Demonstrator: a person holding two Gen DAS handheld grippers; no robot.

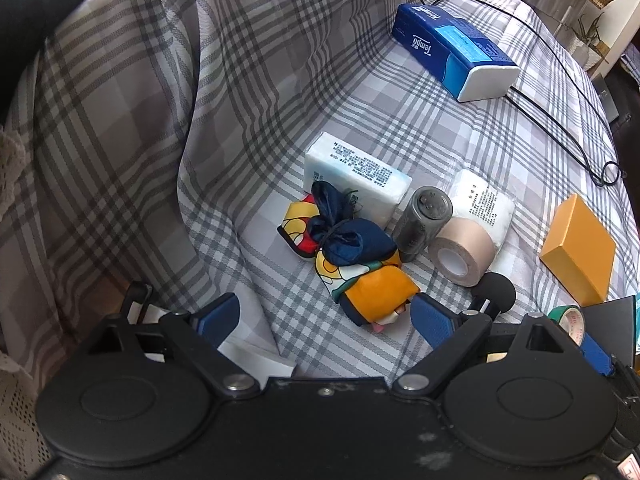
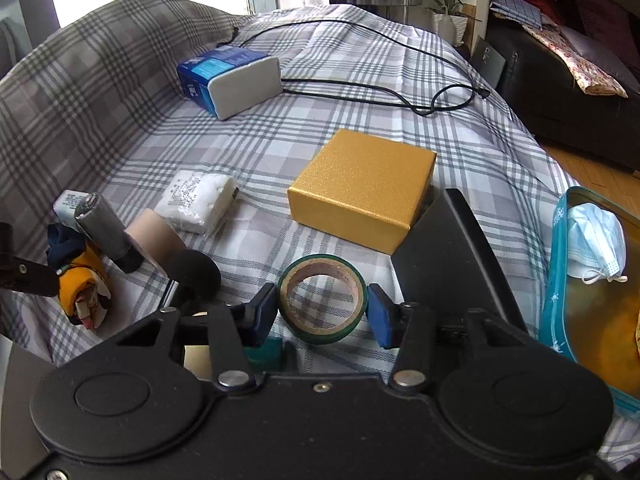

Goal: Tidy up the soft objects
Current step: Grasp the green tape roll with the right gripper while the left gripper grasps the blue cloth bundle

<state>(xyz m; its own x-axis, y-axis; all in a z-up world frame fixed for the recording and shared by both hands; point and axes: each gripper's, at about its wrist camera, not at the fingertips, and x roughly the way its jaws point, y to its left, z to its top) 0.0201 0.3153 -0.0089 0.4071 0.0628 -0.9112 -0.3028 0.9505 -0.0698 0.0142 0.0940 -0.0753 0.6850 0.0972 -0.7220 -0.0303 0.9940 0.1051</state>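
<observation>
green tape roll [image 2: 322, 300] clamped | right tool [image 2: 322, 312] tilted down

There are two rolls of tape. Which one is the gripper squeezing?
The green tape roll. It sits between the right gripper pads, which press on its sides. The beige tape roll lies off to the left, next to the grey can, untouched.

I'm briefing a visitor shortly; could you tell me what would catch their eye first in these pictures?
Probably the green tape roll clamped between the right tongs, just in front of the gold box on the plaid cloth. Next, the bright patterned fabric bundle lying ahead of the open left tongs.
</observation>
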